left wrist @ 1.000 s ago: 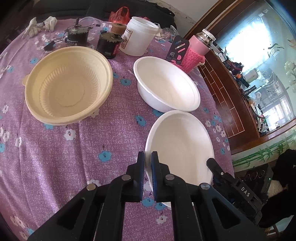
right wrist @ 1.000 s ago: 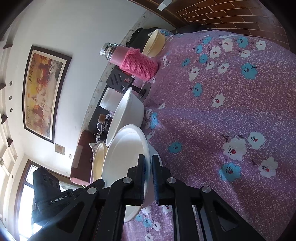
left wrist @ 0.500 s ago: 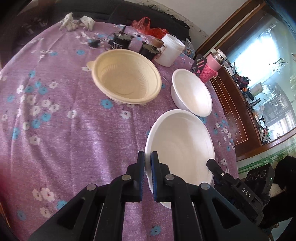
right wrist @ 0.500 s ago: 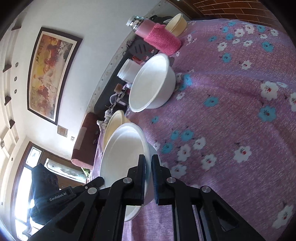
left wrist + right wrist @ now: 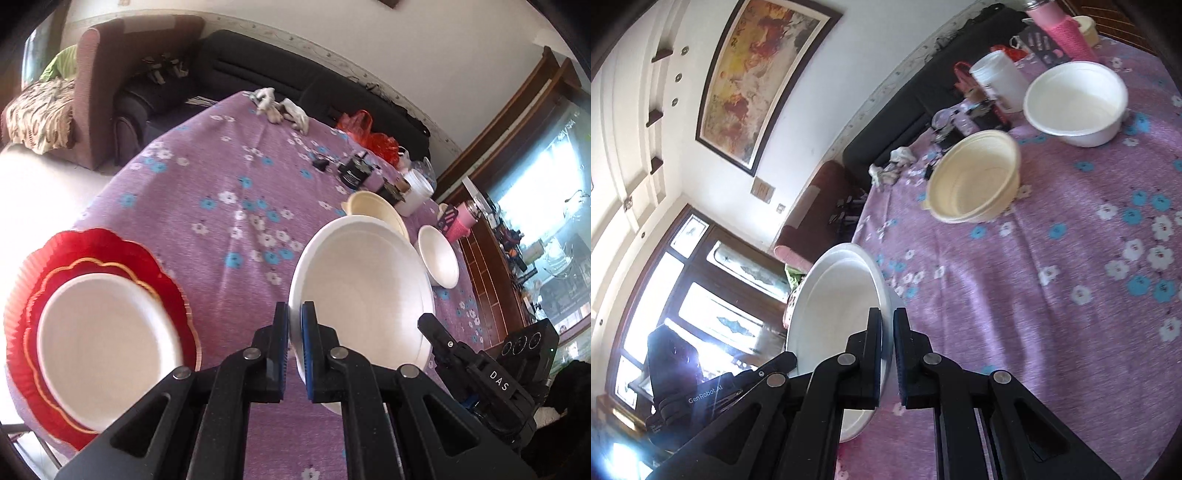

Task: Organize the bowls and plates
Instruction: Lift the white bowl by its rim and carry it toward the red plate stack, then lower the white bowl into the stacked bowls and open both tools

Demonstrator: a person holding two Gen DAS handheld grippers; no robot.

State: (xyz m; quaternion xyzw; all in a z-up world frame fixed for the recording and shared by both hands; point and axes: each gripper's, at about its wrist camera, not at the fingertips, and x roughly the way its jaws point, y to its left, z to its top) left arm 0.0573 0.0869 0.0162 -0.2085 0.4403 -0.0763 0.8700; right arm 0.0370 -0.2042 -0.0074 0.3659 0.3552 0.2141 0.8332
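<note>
Both grippers hold one large white bowl (image 5: 362, 291) by opposite rims, lifted above the purple flowered tablecloth. My left gripper (image 5: 294, 314) is shut on its near rim. My right gripper (image 5: 887, 321) is shut on the other rim, with the bowl (image 5: 838, 317) tilted in the right wrist view. A white plate (image 5: 107, 347) lies on a red scalloped plate (image 5: 29, 280) at the near left table edge. A cream bowl (image 5: 975, 184) and a smaller white bowl (image 5: 1075, 103) stand further back; the left wrist view shows the cream bowl (image 5: 373, 208) and the small white bowl (image 5: 439, 254) too.
At the table's far side stand a white jar (image 5: 997, 85), a pink flask (image 5: 1060, 33), small dark items (image 5: 354, 173), a red bag (image 5: 373, 136) and white gloves (image 5: 280, 109). A sofa (image 5: 258, 74) and an armchair (image 5: 122, 74) stand behind the table.
Both grippers have carried the large white bowl up and leftward, away from the cream and small white bowls. The red plate with the white plate has come into the left wrist view.
</note>
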